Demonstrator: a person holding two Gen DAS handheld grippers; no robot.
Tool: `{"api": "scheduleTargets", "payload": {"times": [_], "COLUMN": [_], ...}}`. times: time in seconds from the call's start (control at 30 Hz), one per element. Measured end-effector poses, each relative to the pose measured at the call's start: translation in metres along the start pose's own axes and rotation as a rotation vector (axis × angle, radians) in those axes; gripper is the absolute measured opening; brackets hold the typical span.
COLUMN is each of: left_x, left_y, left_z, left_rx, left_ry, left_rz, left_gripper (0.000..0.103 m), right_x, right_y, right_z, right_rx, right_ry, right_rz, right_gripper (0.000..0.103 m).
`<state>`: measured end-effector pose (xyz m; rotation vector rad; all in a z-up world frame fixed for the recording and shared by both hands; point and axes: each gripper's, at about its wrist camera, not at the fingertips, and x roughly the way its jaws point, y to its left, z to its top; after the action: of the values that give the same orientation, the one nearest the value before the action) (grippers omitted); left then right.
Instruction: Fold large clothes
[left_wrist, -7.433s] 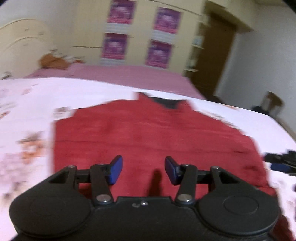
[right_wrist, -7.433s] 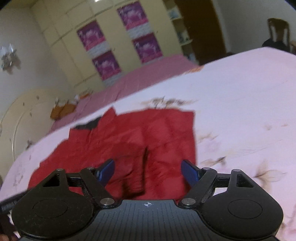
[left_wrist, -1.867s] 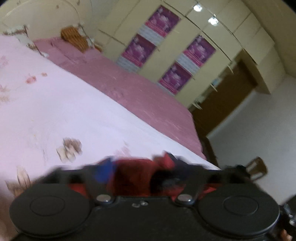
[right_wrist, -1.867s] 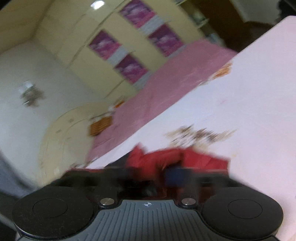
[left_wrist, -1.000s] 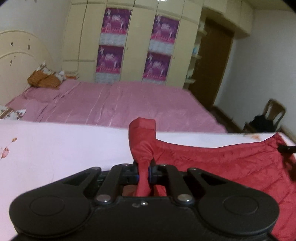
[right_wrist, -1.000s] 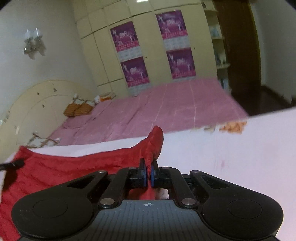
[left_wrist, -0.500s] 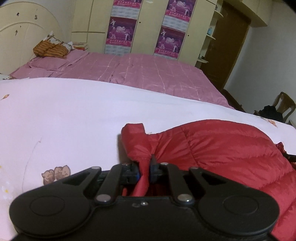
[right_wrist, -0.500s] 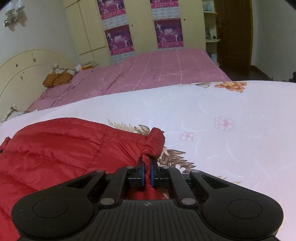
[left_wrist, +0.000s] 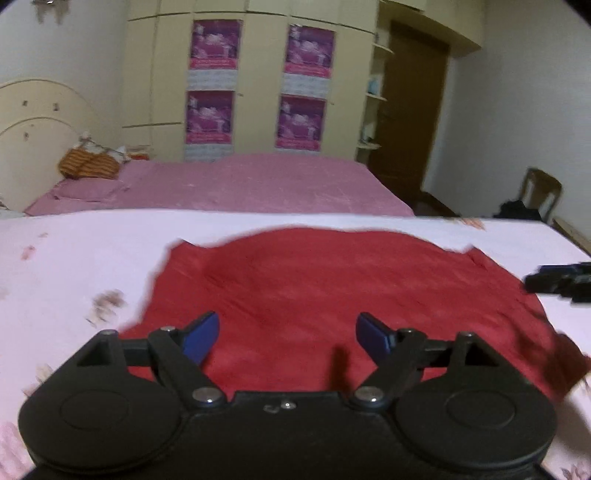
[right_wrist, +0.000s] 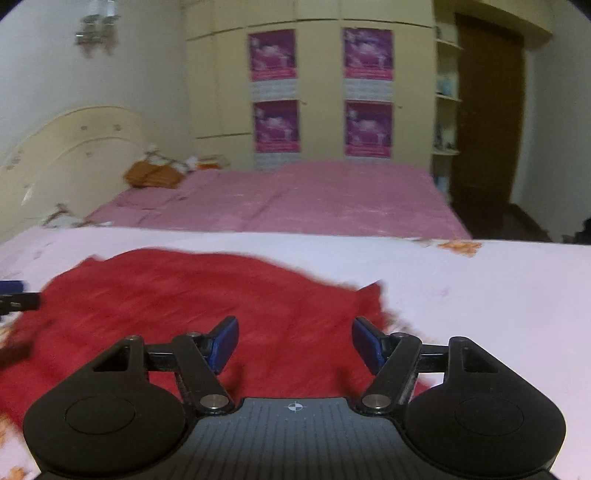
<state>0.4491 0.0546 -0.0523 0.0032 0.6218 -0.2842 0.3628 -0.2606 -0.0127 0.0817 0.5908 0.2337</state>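
A red padded garment (left_wrist: 332, 280) lies folded over on the pale flowered sheet (left_wrist: 74, 258); its rounded fold edge faces away from me. My left gripper (left_wrist: 286, 332) hovers over the garment's near left part, its jaws opening and nothing between the blue pads. In the right wrist view the same red garment (right_wrist: 184, 302) spreads to the left. My right gripper (right_wrist: 294, 341) is above the garment's near right corner, jaws also opening and empty. Each gripper shows at the edge of the other's view: the right gripper (left_wrist: 561, 282), the left gripper (right_wrist: 14, 299). Both views are motion-blurred.
Beyond the flowered sheet lies a pink bedspread (left_wrist: 229, 184) with an orange pillow (left_wrist: 88, 166) by the cream headboard (left_wrist: 33, 125). Cream wardrobes with purple posters (left_wrist: 212, 114) stand behind. A brown door (left_wrist: 410, 107) and a wooden chair (left_wrist: 541, 194) are at the right.
Both grippers have let go of the red garment's corners and opened wide. They have drawn back towards me, so the garment now lies flat in front of them.
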Motion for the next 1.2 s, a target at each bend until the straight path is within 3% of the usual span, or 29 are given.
{"api": "scheduleTargets", "payload": {"times": [0.07, 0.2, 0.27, 0.33, 0.4, 0.43, 0.47, 0.53, 0.6, 0.7, 0.8, 0.93, 1.03, 1.1, 1.2], "left_x": [0.012, 0.024, 0.013, 0.002, -0.015, -0.026, -0.04, -0.068, -0.089, -0.094, -0.083, -0.064, -0.052, -0.043, -0.037], "left_y": [-0.018, -0.018, -0.011, 0.002, 0.025, 0.039, 0.052, 0.07, 0.083, 0.098, 0.102, 0.099, 0.099, 0.101, 0.102], "left_z": [-0.009, -0.023, -0.025, -0.036, -0.049, -0.053, -0.056, -0.065, -0.077, -0.097, -0.113, -0.111, -0.107, -0.105, -0.1], "left_rx": [0.043, 0.07, 0.086, 0.068, 0.003, -0.052, -0.121, -0.256, -0.425, -0.696, -0.857, -0.888, -0.889, -0.901, -0.9], "left_ry": [0.04, 0.069, 0.056, 0.051, 0.064, 0.066, 0.061, 0.027, -0.001, -0.005, 0.007, -0.019, -0.023, -0.03, -0.032], "left_rz": [-0.006, 0.018, 0.091, 0.155, 0.24, 0.254, 0.272, 0.297, 0.266, 0.111, 0.022, 0.005, 0.006, 0.013, 0.024], "left_gripper": [0.076, 0.08, 0.087, 0.102, 0.101, 0.1, 0.1, 0.1, 0.099, 0.093, 0.086, 0.084, 0.077, 0.076, 0.073], "right_x": [0.006, 0.03, 0.028, 0.014, -0.005, -0.017, -0.031, -0.055, -0.073, -0.086, -0.082, -0.073, -0.064, -0.059, -0.054], "right_y": [0.028, 0.039, 0.033, 0.02, 0.001, -0.008, -0.018, -0.035, -0.052, -0.071, -0.08, -0.077, -0.078, -0.08, -0.079], "right_z": [-0.015, -0.034, -0.04, -0.046, -0.052, -0.057, -0.06, -0.072, -0.081, -0.102, -0.117, -0.122, -0.121, -0.121, -0.118], "right_rx": [-0.096, -0.124, -0.11, -0.05, 0.059, 0.112, 0.162, 0.28, 0.431, 0.724, 0.93, 1.019, 1.04, 1.045, 1.032], "right_ry": [0.033, 0.101, 0.097, 0.088, 0.083, 0.072, 0.054, 0.038, 0.034, 0.016, 0.003, -0.029, -0.047, -0.044, -0.036], "right_rz": [0.029, 0.002, -0.069, -0.142, -0.173, -0.196, -0.209, -0.201, -0.171, -0.087, 0.003, 0.058, 0.062, 0.067, 0.067], "right_gripper": [0.055, 0.055, 0.055, 0.055, 0.059, 0.073, 0.079, 0.079, 0.079, 0.079, 0.079, 0.079, 0.078, 0.07, 0.068]}}
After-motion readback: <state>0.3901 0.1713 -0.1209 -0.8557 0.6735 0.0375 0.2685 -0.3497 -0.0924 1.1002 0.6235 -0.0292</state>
